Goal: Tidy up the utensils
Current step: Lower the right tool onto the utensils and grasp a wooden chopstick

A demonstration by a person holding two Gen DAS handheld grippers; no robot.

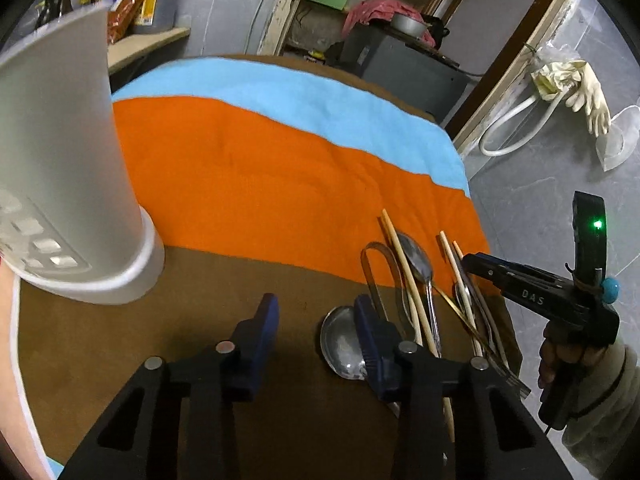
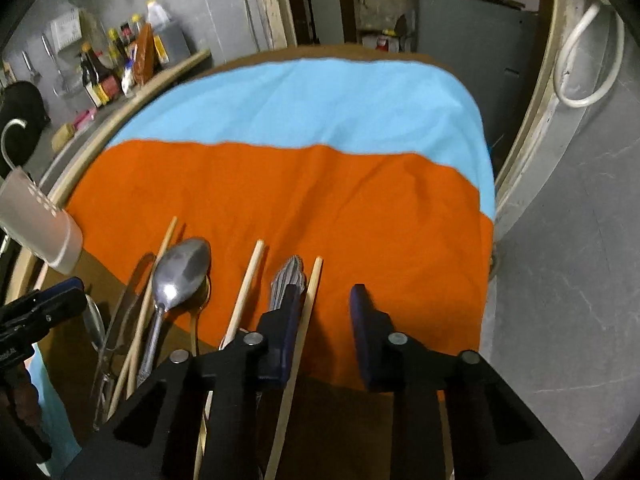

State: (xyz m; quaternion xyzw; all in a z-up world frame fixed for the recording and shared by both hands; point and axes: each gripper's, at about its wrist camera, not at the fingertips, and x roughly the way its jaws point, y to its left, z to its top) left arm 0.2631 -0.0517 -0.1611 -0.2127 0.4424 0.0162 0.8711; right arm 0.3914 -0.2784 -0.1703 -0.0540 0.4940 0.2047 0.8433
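**Tongs apart over the utensil pile**

Your tongs are both parted and grip nothing. The left gripper [image 1: 316, 304] hangs over the brown cloth [image 1: 200, 320] with bare fabric between its fingers. Its right-hand finger [image 1: 372, 340] lies across the edge of a large spoon [image 1: 340, 344].

The right gripper [image 2: 326, 292] points down at the orange cloth [image 2: 320, 200]. One chopstick [image 2: 308, 312] runs between its fingers, close against the left one, but the pads do not pinch it.

The utensils lie loose in a rough row where orange meets brown – a metal spoon [image 2: 182, 268], a fork [image 2: 290, 272] partly under your finger, more chopsticks [image 2: 250, 280] and a clear looped piece [image 1: 376, 272].

The white holder [image 1: 80, 160] stands upright on the brown cloth at your far left, well apart from the pile.
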